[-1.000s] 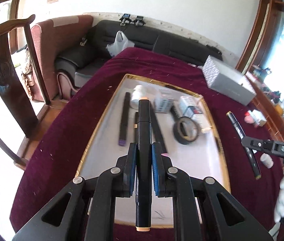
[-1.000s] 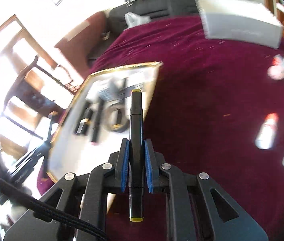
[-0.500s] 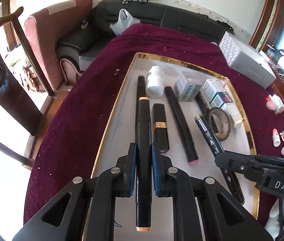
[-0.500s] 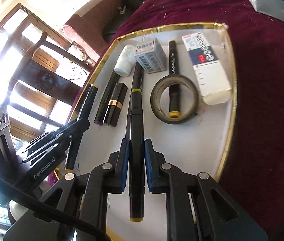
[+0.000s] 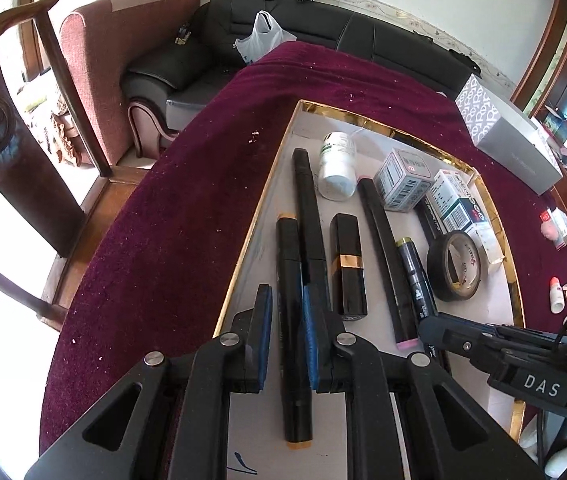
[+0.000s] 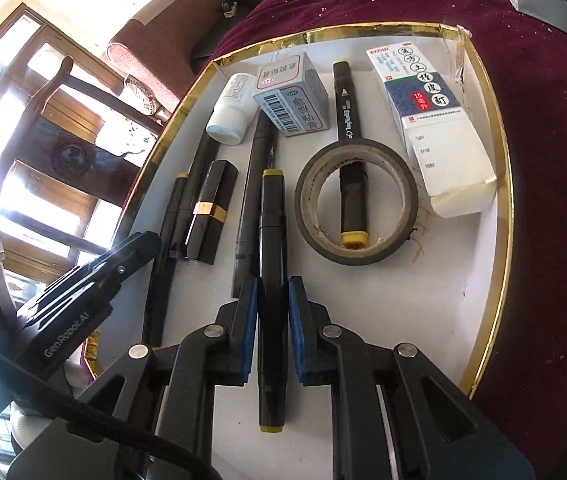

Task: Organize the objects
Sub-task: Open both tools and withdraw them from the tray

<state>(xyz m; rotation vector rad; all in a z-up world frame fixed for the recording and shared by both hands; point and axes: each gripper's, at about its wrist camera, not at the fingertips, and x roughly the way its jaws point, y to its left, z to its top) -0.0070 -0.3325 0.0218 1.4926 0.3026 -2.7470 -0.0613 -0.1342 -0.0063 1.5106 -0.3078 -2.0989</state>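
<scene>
Both tongs are hovering low over the tray (image 6: 479, 92), each clamped tight on a marker: the left tongs (image 5: 286, 340) gripping an orange-tipped marker (image 5: 293, 320), the right tongs (image 6: 273, 328) a yellow-tipped marker (image 6: 271, 280). Ahead of them, markers, boxes, a bottle (image 5: 337, 168) and tape (image 6: 355, 208) are already lying in the tray; releasing both markers seems left, and small items on the counter (image 5: 171, 208) beyond the right tongs.

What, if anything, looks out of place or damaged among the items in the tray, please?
One marker lies threaded through the tape roll instead of flat beside the others. The tray's gold rim is torn at its far corner, near the tall medicine box. Everything else lies tidily.
</scene>
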